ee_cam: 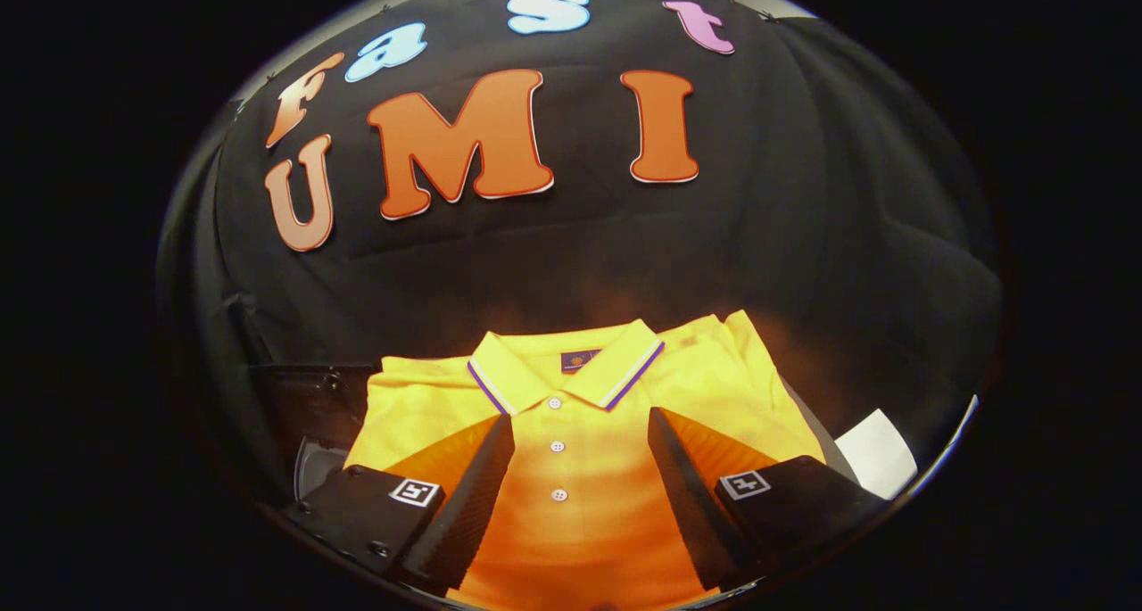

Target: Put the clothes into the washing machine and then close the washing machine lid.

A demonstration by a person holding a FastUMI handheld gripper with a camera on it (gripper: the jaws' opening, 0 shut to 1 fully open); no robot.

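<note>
A folded yellow polo shirt with a purple-and-white trimmed collar and white buttons lies flat just under and ahead of my gripper. The fingers stand wide apart above the shirt's chest, one on each side of the button row, and they press on nothing. The shirt's collar lies just beyond the fingertips. To the left of the shirt I see a dark machine part with a curved pale rim; what it is I cannot tell.
The black cloth wall rises close behind the shirt. A white sheet or panel lies to the right of the shirt, past the right finger.
</note>
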